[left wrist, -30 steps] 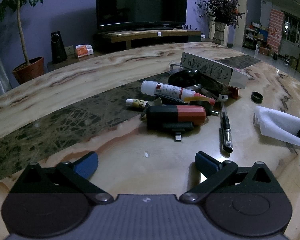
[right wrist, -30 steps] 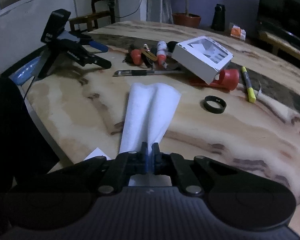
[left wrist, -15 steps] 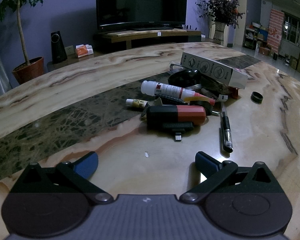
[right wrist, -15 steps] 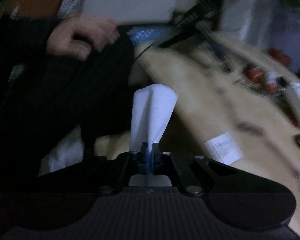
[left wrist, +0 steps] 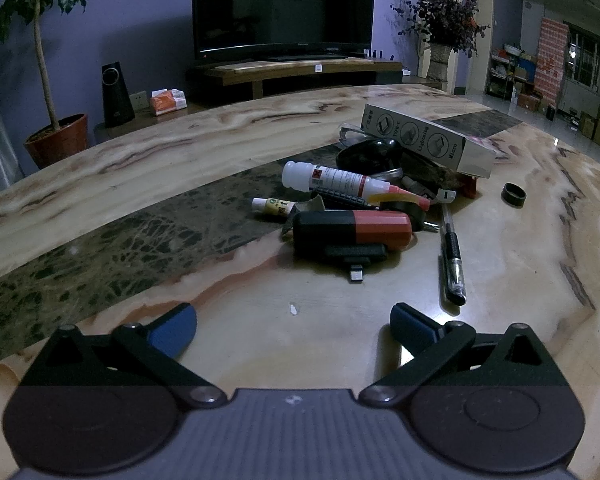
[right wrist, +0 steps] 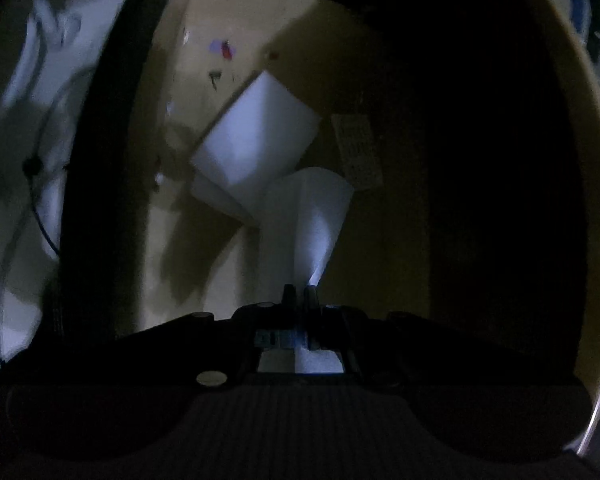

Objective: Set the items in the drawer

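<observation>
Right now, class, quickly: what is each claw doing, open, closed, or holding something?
Left claw: open, holding nothing, above the marble table.
Right claw: closed on a folded white tissue.

Overall light: dim indoor, cool bluish cast in both views.
Left wrist view: sharp, evenly lit; soft sheen on the polished table [left wrist: 148, 168]; faint glare patch at its far right edge.
Shadows, left: short and soft under the pen [left wrist: 452, 256] and the red and black case [left wrist: 352, 230]; the left gripper [left wrist: 293, 322] casts a faint shadow beneath its blue pads.
Distortion, left: strong fisheye bowing; table edge and television [left wrist: 282, 6] curve.
Right wrist view: very dark, noisy, motion-blurred at left and upper edges.
Brightest area, right: white tissue [right wrist: 312, 216] and white box [right wrist: 256, 140] in the drawer [right wrist: 204, 40].
Right half: near black; detail cannot be told.
Right gripper [right wrist: 300, 294]: silhouette only.
</observation>
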Available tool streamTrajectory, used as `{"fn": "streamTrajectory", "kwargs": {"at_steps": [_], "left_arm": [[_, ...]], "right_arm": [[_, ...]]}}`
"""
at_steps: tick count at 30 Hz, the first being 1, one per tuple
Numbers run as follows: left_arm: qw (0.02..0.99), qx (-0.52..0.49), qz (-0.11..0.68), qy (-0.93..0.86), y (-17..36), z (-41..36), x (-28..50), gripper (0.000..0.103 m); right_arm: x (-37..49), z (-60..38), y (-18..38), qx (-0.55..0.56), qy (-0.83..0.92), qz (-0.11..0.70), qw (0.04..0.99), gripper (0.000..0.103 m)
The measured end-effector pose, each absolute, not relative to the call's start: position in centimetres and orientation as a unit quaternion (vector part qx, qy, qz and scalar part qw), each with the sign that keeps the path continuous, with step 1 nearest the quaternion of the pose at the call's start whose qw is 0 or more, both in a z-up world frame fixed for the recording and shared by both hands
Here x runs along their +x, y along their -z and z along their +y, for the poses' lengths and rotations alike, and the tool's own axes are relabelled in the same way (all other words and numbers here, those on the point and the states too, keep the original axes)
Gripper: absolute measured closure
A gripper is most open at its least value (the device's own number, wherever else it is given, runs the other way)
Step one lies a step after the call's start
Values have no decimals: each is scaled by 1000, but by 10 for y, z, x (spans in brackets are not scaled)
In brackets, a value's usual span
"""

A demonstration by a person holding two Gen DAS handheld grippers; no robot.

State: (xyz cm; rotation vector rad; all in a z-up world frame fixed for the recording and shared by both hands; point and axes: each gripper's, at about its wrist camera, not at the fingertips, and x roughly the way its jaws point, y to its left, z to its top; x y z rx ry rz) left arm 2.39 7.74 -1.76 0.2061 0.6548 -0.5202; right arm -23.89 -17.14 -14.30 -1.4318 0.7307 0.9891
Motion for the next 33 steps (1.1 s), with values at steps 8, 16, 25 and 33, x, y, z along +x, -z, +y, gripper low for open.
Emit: {"fn": "streamTrajectory", "kwargs": {"at_steps": [8, 16, 25, 33], "left_arm": [[909, 100, 317, 252, 18, 77, 24, 0], [909, 100, 317, 252, 18, 77, 24, 0], [909, 100, 317, 252, 18, 77, 24, 0], [909, 100, 317, 252, 18, 77, 24, 0]], "right_arm": [[-236, -179, 177, -682, -409, 280, 537, 98], [-226, -185, 181, -679, -387, 286, 554, 62], [-230, -181, 135, -625, -370, 289, 623, 62], [-252, -166, 82, -493, -431, 292, 697, 60]]}}
